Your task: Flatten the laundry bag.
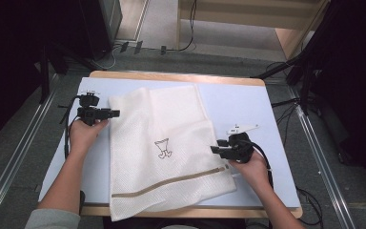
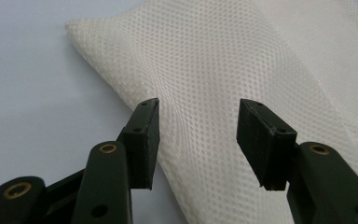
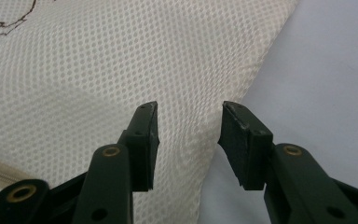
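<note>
On table (image 1: 248, 102) white mesh bag (image 1: 167, 148), rectangular, long axis near-far; left gripper (image 1: 116, 113), right gripper (image 1: 214, 149) jaws apart.

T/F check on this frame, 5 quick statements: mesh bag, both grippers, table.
1. The left gripper has its jaws open, nothing pinched. True.
2. The right gripper is clamped on the mesh bag. False: its jaws stand apart over the bag's edge and the pads do not press it.
3. The bag lies on the table with its beige zipper toward the person's side. True.
4. The bag is plain, no marking. False: a small dark drawn figure sits near its middle.
5. Both grippers are on the same side of the bag. False: one is at each side edge.
</note>
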Demonstrator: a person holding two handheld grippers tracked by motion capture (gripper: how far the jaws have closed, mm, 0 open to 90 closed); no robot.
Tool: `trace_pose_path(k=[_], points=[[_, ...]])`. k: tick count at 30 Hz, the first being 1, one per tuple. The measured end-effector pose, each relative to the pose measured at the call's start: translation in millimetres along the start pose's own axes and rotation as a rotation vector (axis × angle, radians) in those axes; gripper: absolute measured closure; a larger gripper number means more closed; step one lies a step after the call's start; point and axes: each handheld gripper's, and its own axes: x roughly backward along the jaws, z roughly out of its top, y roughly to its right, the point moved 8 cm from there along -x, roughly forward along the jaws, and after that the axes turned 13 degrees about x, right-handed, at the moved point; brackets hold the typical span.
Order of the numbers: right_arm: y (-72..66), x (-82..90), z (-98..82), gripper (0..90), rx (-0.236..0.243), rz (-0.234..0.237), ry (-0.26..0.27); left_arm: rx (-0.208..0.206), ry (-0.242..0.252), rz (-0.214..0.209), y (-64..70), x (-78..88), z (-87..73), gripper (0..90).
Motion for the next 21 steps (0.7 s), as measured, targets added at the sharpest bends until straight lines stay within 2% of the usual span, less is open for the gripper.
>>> trace_pose_path(k=[6,9,13,16,21], points=[[12.5,-6.6,4.7,56.1,-0.015,-0.012,0.004,-0.002,-0.02,-0.002,3.9,10.1,-15.4,49.2],[17.6,-9.1,6.1,55.3,-0.021,-0.013,0.007,0.002,-0.032,-0.035,10.4,16.8,-26.5,48.4],[22.5,-12.0,9.3,53.5,-0.029,-0.019,0.011,-0.017,-0.036,-0.015,13.8,24.9,-40.8,48.2],[24.6,-15.7,12.2,52.6,-0.012,-0.029,0.006,-0.018,-0.054,-0.003,12.0,28.2,-51.4,48.2],[25.5,-22.1,18.0,51.8,-0.009,-0.025,0.004,0.006,-0.08,0.016,6.8,32.0,-68.9,48.5]])
